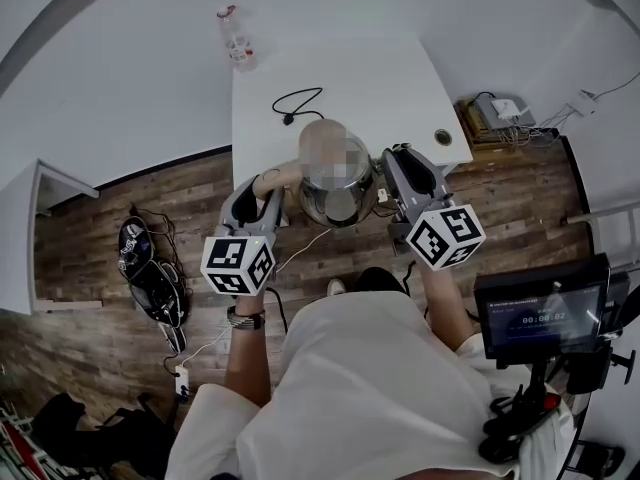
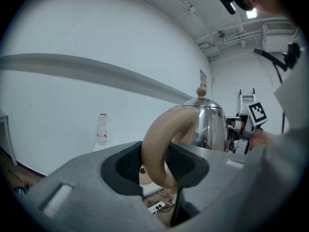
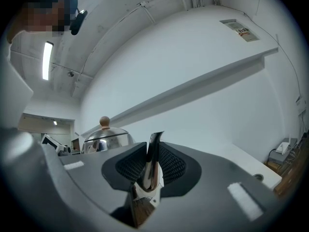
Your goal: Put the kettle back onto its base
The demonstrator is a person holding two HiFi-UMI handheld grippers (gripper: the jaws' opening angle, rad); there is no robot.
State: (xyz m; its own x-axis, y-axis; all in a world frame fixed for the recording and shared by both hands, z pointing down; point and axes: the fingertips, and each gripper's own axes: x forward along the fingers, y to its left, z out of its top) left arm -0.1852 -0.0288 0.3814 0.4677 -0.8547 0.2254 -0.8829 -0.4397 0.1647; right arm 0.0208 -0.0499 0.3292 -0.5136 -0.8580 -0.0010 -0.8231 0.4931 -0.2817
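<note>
The kettle [image 1: 340, 204] hangs between the two grippers at the near edge of the white table [image 1: 390, 78], partly over the wooden floor [image 1: 120, 193]. It is polished steel with a domed lid that is in place, so whatever it holds cannot be seen. The lid has a small wooden knob [image 2: 201, 91]. The looped handle [image 2: 157, 149] is pale tan, and the thin steel spout [image 3: 152, 163] curves upward.

The left gripper [image 2: 157, 161] has its ribbed pads closed on the handle loop. The right gripper [image 3: 152, 166] is clamped on the spout. The kettle is thus carried from both sides – the handle on the person's left, the spout on their right – and it sits upright.

Just beyond the kettle a tan round disc [image 1: 318, 134] lies on the table, apparently the base. It is partly covered by a mosaic patch. A black cable [image 1: 298, 103] loops on the tabletop behind the disc.

A clear plastic bottle [image 1: 236, 40] with a red cap stands at the far left corner, well apart from the kettle. Its fill cannot be judged. A round hole [image 1: 443, 137] sits near the table's right edge.

The rest of the tabletop is bare white. The floor to the left holds a tangle of cables and a power strip [image 1: 182, 378]. A monitor on a stand [image 1: 545, 308] is at the person's right – off the table.
</note>
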